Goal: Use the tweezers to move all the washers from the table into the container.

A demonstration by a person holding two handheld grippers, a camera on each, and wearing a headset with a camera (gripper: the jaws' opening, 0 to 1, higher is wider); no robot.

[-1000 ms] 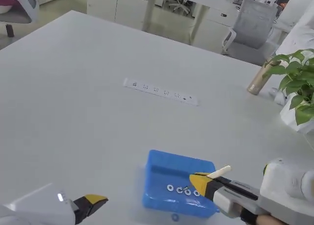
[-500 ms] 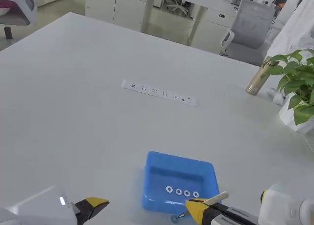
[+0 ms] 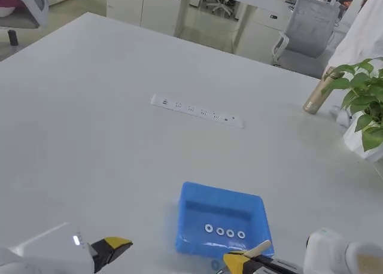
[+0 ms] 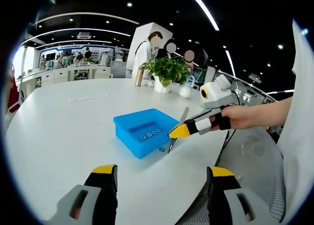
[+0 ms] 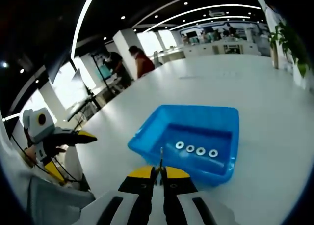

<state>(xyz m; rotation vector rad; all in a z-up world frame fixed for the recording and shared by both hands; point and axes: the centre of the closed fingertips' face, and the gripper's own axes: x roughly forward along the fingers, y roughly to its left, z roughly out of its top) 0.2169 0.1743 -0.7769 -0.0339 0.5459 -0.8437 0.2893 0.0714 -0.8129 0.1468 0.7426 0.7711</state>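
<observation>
A blue container sits near the table's front edge, with several washers in a row on its floor. One more washer lies on the table just outside its near wall. My right gripper is shut on the tweezers, whose tips point down beside that loose washer. In the right gripper view the tweezers stick out from the right gripper toward the container. My left gripper is open and holds nothing, off to the left.
A white power strip lies mid-table. A gold bottle and a potted plant stand at the right edge. Office chairs and people are beyond the table.
My right gripper has drawn back toward me, from above the container to its near wall, and the tweezers have come down with it. The left gripper has stayed put.
</observation>
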